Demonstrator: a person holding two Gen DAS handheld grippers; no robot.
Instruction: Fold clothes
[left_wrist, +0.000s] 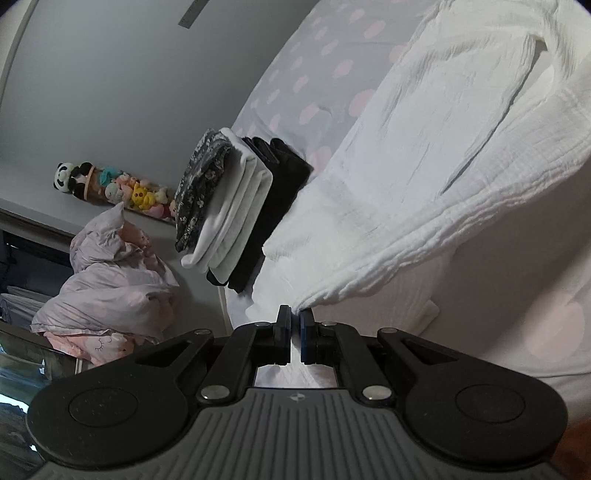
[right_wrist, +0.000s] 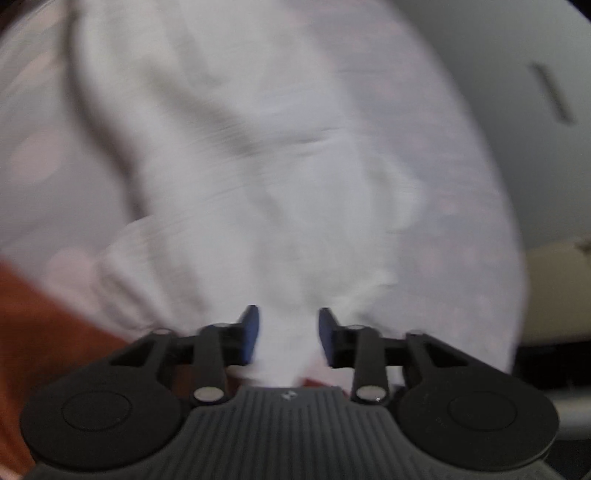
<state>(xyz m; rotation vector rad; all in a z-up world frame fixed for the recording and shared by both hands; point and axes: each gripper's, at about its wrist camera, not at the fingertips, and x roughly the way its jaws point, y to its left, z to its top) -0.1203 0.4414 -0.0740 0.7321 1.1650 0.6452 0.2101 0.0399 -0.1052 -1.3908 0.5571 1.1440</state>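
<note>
A white crinkled garment (left_wrist: 424, 166) lies spread on the bed, one edge lifted into a taut ridge. My left gripper (left_wrist: 295, 314) is shut on the tip of that lifted edge. The right wrist view is blurred. It shows the same white garment (right_wrist: 258, 166) bunched below my right gripper (right_wrist: 289, 314). That gripper's jaws stand apart, and a strip of white cloth runs loosely between the blue pads (right_wrist: 251, 325), which do not press on it.
A stack of folded clothes (left_wrist: 236, 206), patterned, white and black, sits on the grey sheet with pink dots (left_wrist: 314, 74). A heaped duvet (left_wrist: 107, 280) and a row of plush toys (left_wrist: 118, 188) lie beyond. An orange-brown surface (right_wrist: 44, 325) shows at the left.
</note>
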